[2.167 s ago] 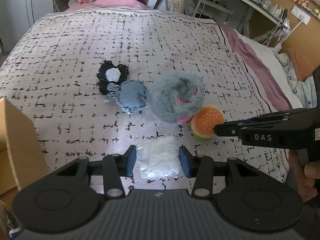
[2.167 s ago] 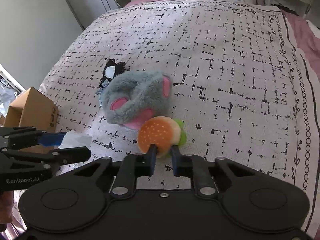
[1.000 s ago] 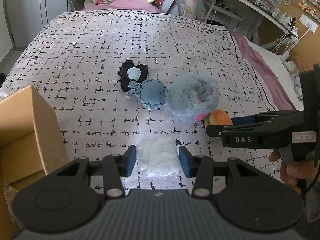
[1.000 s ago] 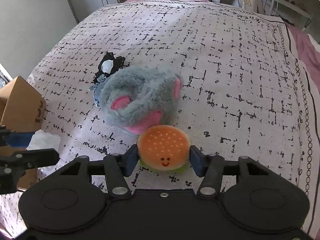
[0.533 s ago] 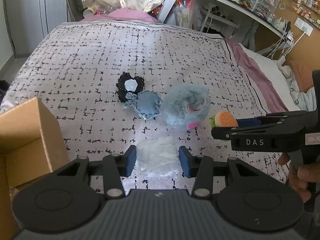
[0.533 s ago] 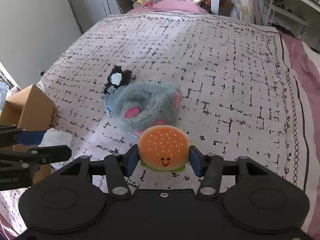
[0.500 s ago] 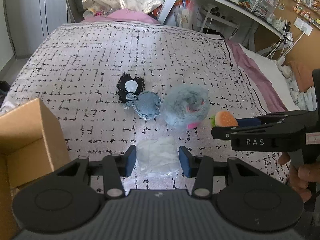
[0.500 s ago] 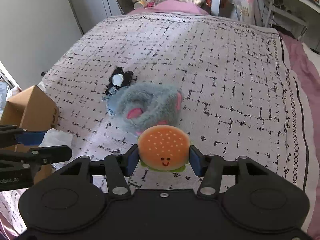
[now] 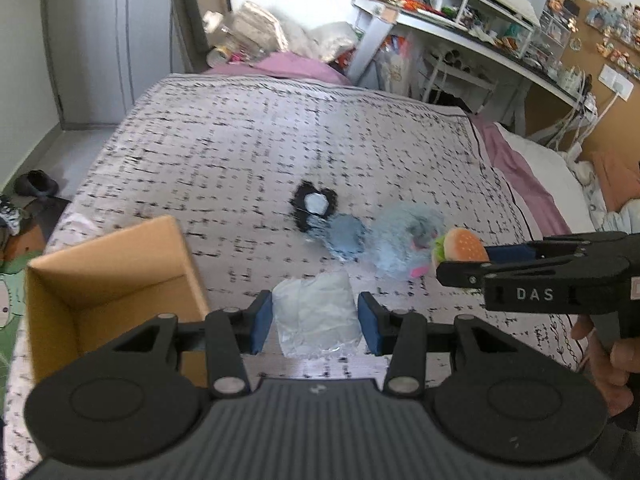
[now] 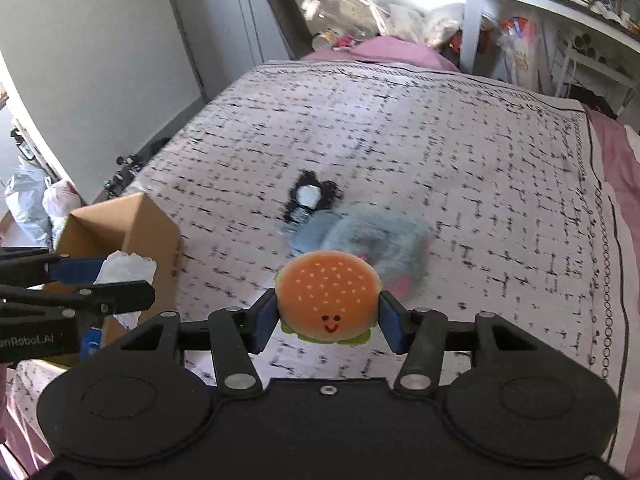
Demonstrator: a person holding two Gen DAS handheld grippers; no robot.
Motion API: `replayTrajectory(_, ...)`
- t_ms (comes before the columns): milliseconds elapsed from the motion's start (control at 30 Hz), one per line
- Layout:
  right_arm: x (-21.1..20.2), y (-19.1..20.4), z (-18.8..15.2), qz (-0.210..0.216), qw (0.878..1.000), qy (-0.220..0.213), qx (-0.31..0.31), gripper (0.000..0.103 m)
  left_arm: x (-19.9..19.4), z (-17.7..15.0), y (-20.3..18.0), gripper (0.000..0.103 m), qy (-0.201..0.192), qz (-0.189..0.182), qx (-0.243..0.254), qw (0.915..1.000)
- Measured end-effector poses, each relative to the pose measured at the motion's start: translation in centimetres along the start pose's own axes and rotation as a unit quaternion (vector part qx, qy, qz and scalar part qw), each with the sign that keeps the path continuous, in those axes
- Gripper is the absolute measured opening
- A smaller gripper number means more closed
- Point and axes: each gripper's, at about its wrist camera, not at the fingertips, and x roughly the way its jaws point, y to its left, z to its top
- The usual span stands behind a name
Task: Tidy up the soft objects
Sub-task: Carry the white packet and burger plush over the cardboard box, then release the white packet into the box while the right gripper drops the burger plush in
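Compared with the earlier views, both grippers now sit higher above the bed: more of the room's far wall and shelving shows, the toys on the bedspread (image 9: pixel 248 140) look smaller, and the cardboard box (image 9: pixel 108 264) shows more of its open inside at the near left. The hamburger toy (image 10: pixel 328 294), earlier resting on the cover beside the grey plush, is now clear of the surface.

The left gripper (image 9: pixel 315 318) is partly closed, its blue pads pressing both sides of a white crumpled bag (image 9: pixel 316 312), which hangs between them just right of the box. In the right wrist view the same bag (image 10: pixel 124 266) sits in front of the box (image 10: pixel 128 224).

The right gripper (image 10: pixel 328 320) is clenched on the hamburger toy, one pad on each side, with the smiling face turned to the camera. From the left wrist view the toy (image 9: pixel 460 244) juts from the gripper's tip.

On the bedspread, well beyond both grippers, lie the grey plush (image 9: pixel 404 240), a blue round cushion (image 9: pixel 344 236) touching it on the left, and a black-and-white toy (image 9: pixel 314 202) just beyond that. All three are blurred.
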Motion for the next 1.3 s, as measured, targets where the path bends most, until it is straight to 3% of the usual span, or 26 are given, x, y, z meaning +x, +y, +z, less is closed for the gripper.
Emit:
replayTrajectory(433, -0.3, 5.4, 1.1, 0.032, 0.999, -0.009, -0.023, 0.052, -2.4, 0.1, 5.8, 0.045, -0.017, 0.034, -0.025, 0.999)
replayTrajectory(1033, 0.9, 12.0, 2.2, 0.069, 0.995, -0.005, -0.065, 0.052, -1.1, -2.1, 13.4, 0.046, 0.003, 0.063, -0.095, 0.9935)
replayTrajectory(1300, 1.8, 14.3, 2.4, 0.087, 0.994, 0.0, -0.07, 0.052, -1.7, -2.4, 14.9, 0.054, 0.003, 0.057, -0.123, 0.9907)
